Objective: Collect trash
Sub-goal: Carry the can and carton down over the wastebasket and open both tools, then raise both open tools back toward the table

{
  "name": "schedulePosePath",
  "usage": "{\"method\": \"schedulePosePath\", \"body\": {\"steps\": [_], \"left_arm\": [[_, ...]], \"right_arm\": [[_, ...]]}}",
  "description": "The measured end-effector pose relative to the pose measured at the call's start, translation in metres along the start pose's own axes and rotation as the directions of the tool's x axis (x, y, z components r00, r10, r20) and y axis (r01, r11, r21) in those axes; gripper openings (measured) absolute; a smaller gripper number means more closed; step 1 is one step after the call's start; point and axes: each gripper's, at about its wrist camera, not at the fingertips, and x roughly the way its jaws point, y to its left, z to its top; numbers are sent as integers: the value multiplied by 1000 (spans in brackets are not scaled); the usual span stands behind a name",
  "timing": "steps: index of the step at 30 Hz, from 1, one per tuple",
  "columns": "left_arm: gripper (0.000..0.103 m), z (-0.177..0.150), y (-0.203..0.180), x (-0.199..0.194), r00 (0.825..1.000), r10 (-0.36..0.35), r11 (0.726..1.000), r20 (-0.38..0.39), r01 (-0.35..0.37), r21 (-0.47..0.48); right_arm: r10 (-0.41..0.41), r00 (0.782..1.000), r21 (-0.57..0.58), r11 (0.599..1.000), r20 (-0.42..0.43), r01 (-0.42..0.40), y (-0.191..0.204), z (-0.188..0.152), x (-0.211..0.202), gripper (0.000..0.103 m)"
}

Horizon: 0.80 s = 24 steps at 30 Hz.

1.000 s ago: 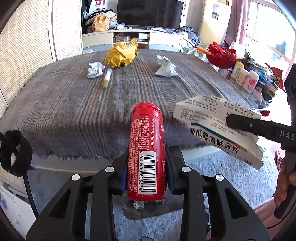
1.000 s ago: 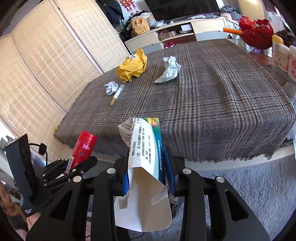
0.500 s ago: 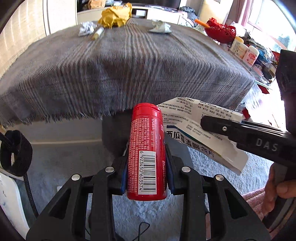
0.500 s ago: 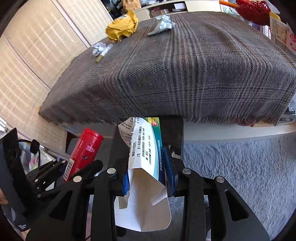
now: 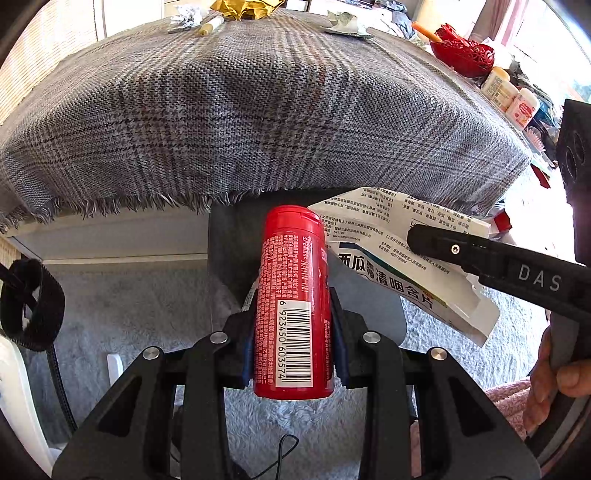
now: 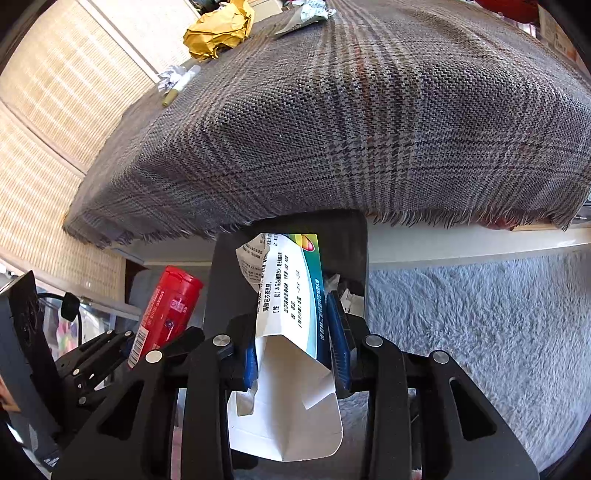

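Observation:
My left gripper (image 5: 293,314) is shut on a red plastic bottle (image 5: 293,295) with a barcode label; the bottle also shows in the right wrist view (image 6: 168,310). My right gripper (image 6: 295,343) is shut on an opened white medicine box (image 6: 291,317) with a leaflet sticking out; the box also shows in the left wrist view (image 5: 399,251). Both are held over a dark grey trash bin (image 6: 343,240) standing below the table's front edge, with paper scraps inside it. On the plaid tablecloth (image 5: 258,110) far back lie a crumpled yellow paper (image 6: 218,31), a small foil ball (image 6: 168,75), a pen (image 6: 179,88) and a white wrapper (image 6: 306,14).
Grey shaggy carpet (image 6: 480,332) covers the floor. A red basket (image 5: 463,53) and white bottles (image 5: 511,98) stand at the table's right side. A woven blind (image 6: 48,122) lines the left wall. A black strap and cable (image 5: 33,302) hang at the left.
Both grippers have dropped from table height to below the table's edge and moved in over the bin, still holding the bottle and the box.

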Motion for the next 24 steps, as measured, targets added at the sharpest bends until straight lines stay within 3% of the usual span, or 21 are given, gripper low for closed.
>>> {"method": "schedulePosePath", "body": {"steps": [6,9,12,17,19,22,24], "left_arm": [[32,3,-1,-3,1000,7,1000,11,-7,13],[40,3,-1,-4,1000,11,1000,15,-11,13],[48,3,1,-7,999,22,1000,23,-22,10],[74,4,4,-14,998,38,999,42,-38,9],[83,5,4,-18,998,43,999,50,-44,16],[94,7,3,-24,997,46,999,59,-48,24],[95,10,4,-30,997,39,999,61,-41,22]], "right_arm": [[3,1000,5,1000,-2,-3,1,0,3,39],[-3,1000,9,1000,13,3,0,1,1,58],[-12,1000,15,1000,24,11,-1,3,-2,63],[-32,999,10,999,38,32,-1,3,-7,83],[-38,998,14,999,47,38,0,3,-10,96],[-19,999,18,1000,51,18,1,4,-15,99],[4,998,31,1000,57,-6,0,6,-20,100]]}}
